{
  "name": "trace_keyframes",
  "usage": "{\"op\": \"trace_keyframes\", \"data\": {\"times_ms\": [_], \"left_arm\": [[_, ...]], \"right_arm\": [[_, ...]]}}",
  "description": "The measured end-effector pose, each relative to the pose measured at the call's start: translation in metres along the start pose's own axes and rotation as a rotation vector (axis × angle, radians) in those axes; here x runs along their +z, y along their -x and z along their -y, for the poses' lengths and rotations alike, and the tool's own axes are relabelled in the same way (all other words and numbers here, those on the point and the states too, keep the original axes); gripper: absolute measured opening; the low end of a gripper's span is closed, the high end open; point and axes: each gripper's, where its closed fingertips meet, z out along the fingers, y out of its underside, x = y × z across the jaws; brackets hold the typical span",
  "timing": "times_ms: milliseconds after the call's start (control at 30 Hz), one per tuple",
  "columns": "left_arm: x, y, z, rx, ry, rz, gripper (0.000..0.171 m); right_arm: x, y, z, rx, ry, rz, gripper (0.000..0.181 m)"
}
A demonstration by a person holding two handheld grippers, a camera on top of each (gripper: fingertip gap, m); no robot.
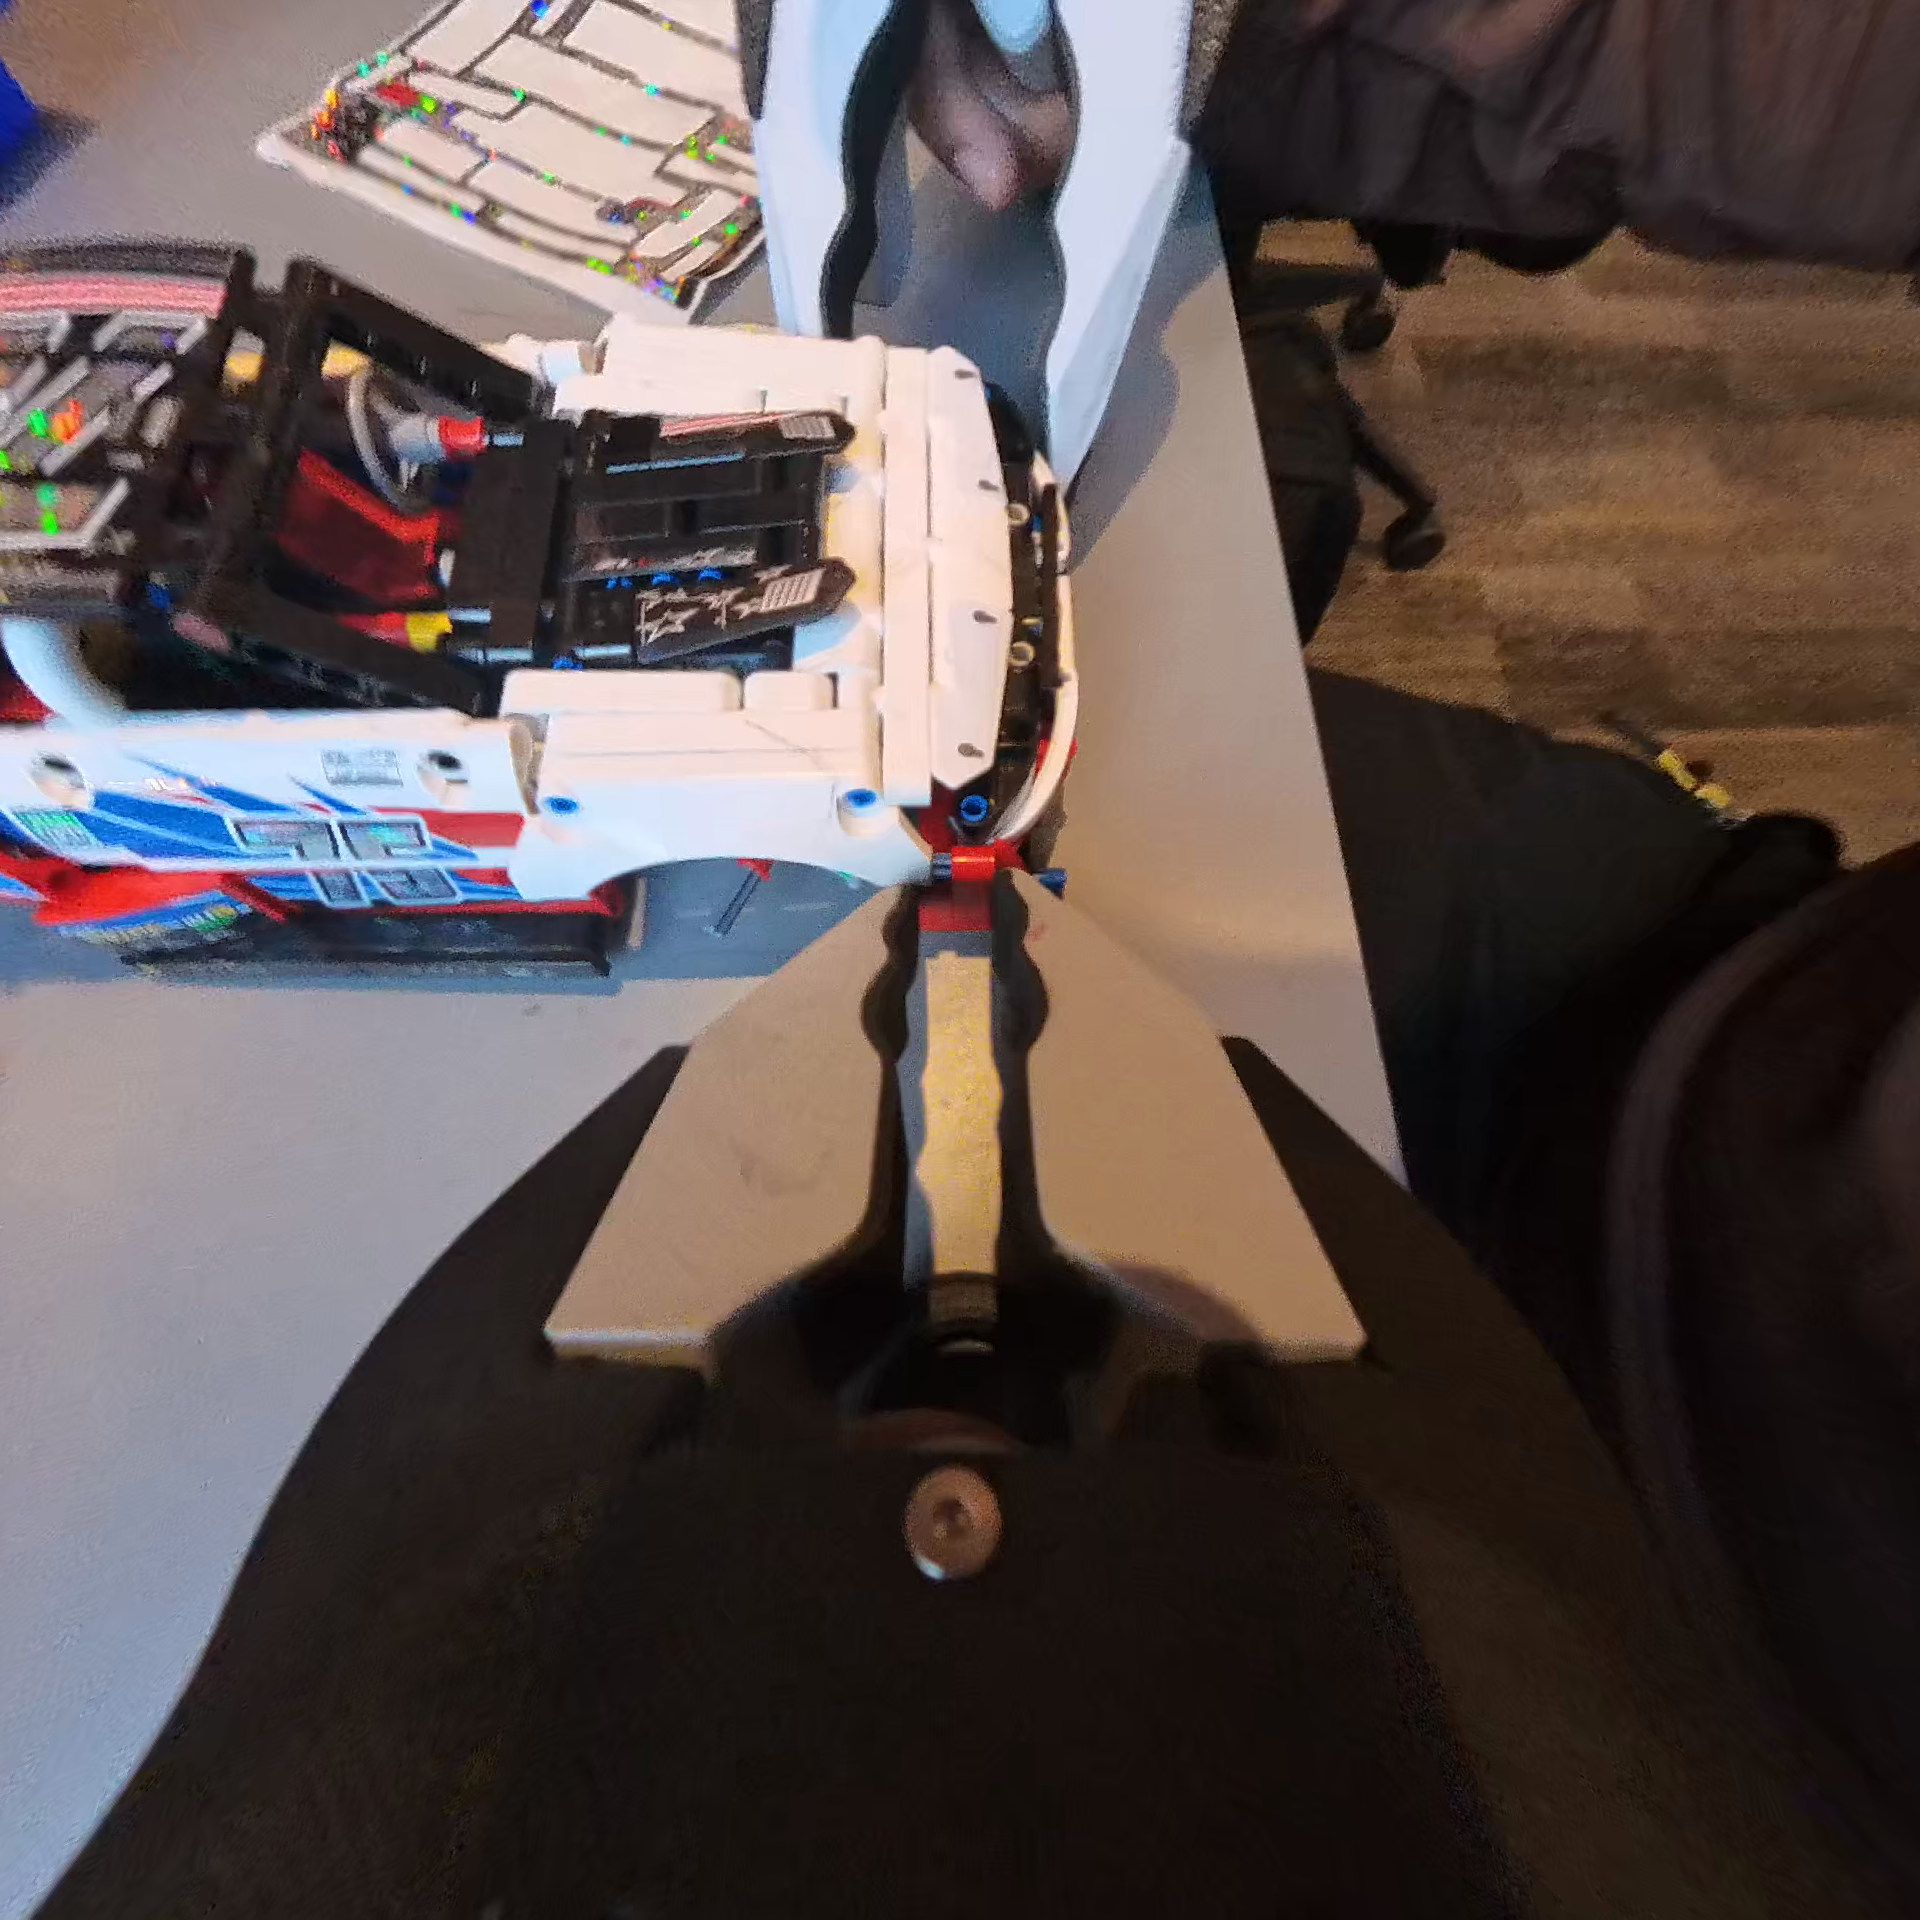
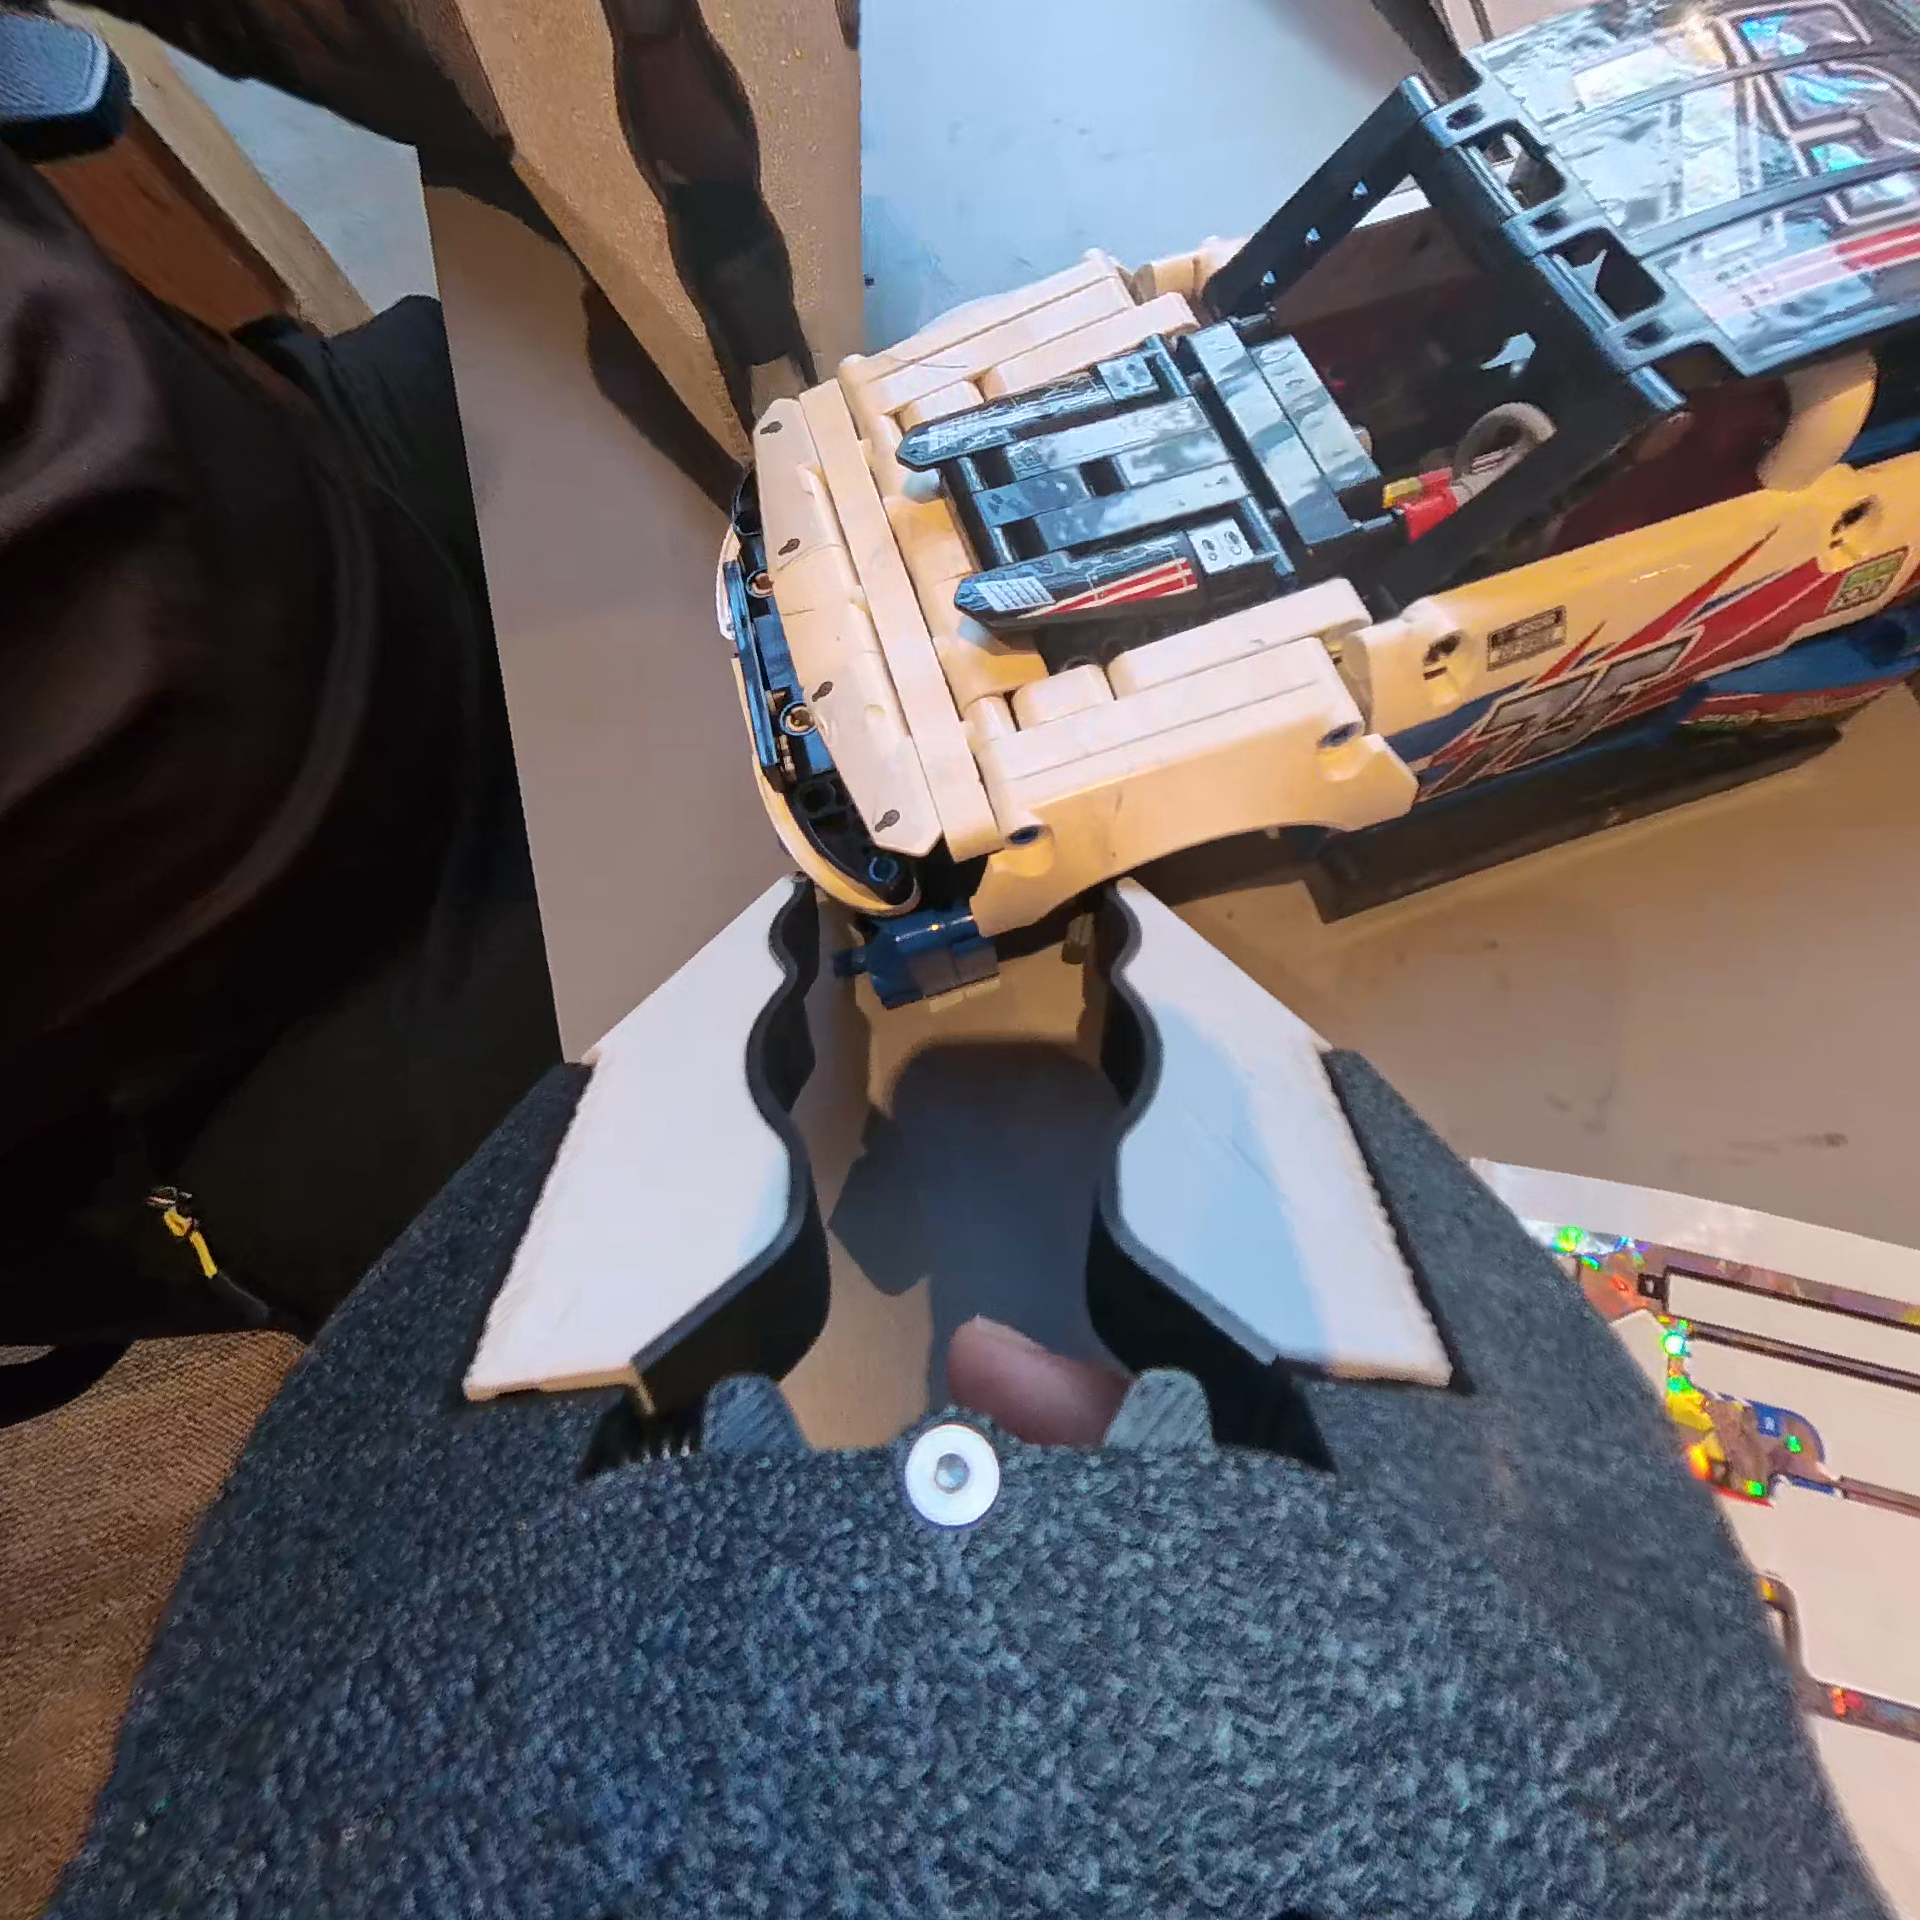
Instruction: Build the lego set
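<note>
My left gripper [image 1: 961, 883] reaches forward, low over the surface [image 1: 312, 1195], its fingers pinched together on a small red piece [image 1: 971, 864] at the front corner of the lego race car [image 1: 727, 644]. My right gripper [image 2: 951, 914] comes at the nose of the same car [image 2: 1091, 675] from the other side, its fingers spread apart with nothing between them; their tips sit on either side of a dark blue piece [image 2: 920, 951] under the front bumper, though I cannot tell whether they touch it. The car rests on the surface with its white hood facing the table edge, close to both grippers. A sticker sheet [image 1: 540, 135] lies flat beyond the car in the left wrist view and at the lower right [image 2: 1766, 1455] in the right wrist view.
</note>
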Motion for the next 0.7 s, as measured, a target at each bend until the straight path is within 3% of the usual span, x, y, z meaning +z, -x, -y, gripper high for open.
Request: {"op": "trace_keyframes", "data": {"times_ms": [200,267,367,500,700], "left_arm": [[-0.007,0.004,-0.005,-0.067,0.017,-0.027,0.013],[-0.007,0.011,-0.005,-0.08,0.004,0.0,0.03],[-0.005,0.009,0.002,-0.116,-0.012,-0.072,0.04],[-0.003,0.01,0.005,-0.14,-0.035,-0.139,0.032],[-0.001,0.009,0.006,-0.156,-0.078,-0.105,0.034]], "right_arm": [[0.005,0.001,0.002,0.02,0.0,0.011,0.052],[0.005,0.001,0.001,0.025,-0.002,0.027,0.052],[0.005,0.001,0.002,0.057,-0.006,0.07,0.052],[0.004,0.001,0.001,0.059,-0.003,0.082,0.053],[0.006,0.002,0.001,0.064,-0.001,0.096,0.053]]}}
